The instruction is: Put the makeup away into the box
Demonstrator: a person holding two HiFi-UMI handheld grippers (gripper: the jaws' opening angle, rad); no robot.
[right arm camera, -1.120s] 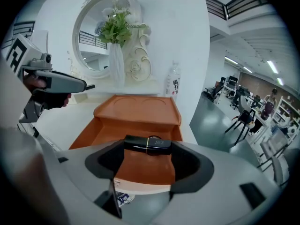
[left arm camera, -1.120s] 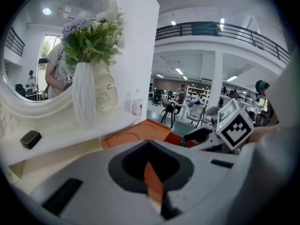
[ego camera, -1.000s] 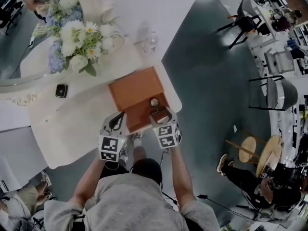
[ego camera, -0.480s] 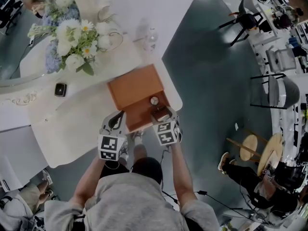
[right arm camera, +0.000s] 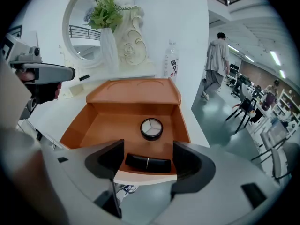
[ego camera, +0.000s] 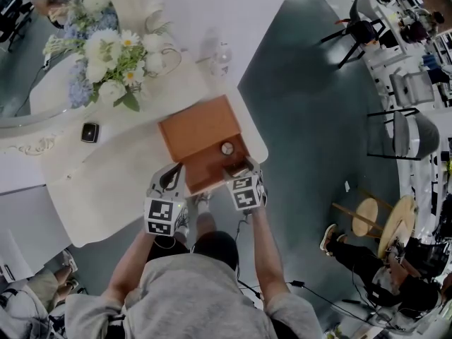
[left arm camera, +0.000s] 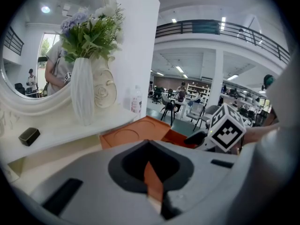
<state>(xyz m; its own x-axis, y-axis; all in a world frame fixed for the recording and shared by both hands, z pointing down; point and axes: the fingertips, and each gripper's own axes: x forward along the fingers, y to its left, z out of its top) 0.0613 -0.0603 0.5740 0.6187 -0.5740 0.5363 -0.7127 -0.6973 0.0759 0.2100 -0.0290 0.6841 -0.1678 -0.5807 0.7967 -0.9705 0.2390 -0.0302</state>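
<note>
The left gripper (left arm camera: 151, 175) clamped on the box (left arm camera: 136, 134) hides most of that wall. Print on the bottle (right arm camera: 171, 65) is too tiny to read, and the mirror (left arm camera: 26, 46) runs off the left edge.

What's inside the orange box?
Two things show in the box: a round compact and, nearer, a black tube lying by the near wall. The right tongs, open, cover the near corners, so anything there is hidden.

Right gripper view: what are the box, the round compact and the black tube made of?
The box looks like wood or board, matte orange-brown, flat faces without gloss; can't rule out leatherette. The round compact: glossy black rim, likely plastic, pale three-part top. The black tube: smooth satin black, probably plastic, thin pale seam at mid-length.
</note>
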